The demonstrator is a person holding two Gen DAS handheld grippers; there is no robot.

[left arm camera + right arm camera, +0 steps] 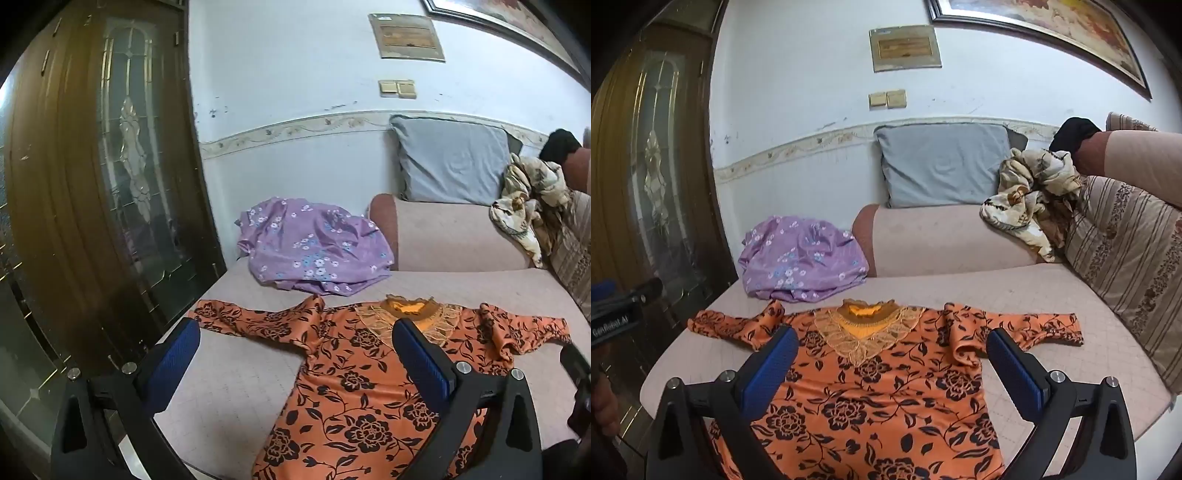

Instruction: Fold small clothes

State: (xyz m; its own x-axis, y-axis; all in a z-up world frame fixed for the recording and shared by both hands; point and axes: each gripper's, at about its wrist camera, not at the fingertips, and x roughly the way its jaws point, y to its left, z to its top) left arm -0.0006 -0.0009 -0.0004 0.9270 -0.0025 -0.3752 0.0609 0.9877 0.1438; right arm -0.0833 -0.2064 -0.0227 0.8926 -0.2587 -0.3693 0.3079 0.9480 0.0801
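Observation:
An orange top with black flowers (354,387) lies flat on the pink sofa seat (229,387), lace neck away from me, both sleeves spread out. It also shows in the right wrist view (871,391). My left gripper (295,332) is open and empty, held above the top's left side. My right gripper (892,339) is open and empty above the top's chest. The left gripper's body shows at the left edge of the right wrist view (624,299).
A crumpled purple floral garment (314,247) lies behind the top. A grey cushion (450,158) leans on the wall above the pink armrest (458,232). A cream floral cloth (524,199) and a striped cushion (1126,251) are at the right. A wooden door (103,177) stands at the left.

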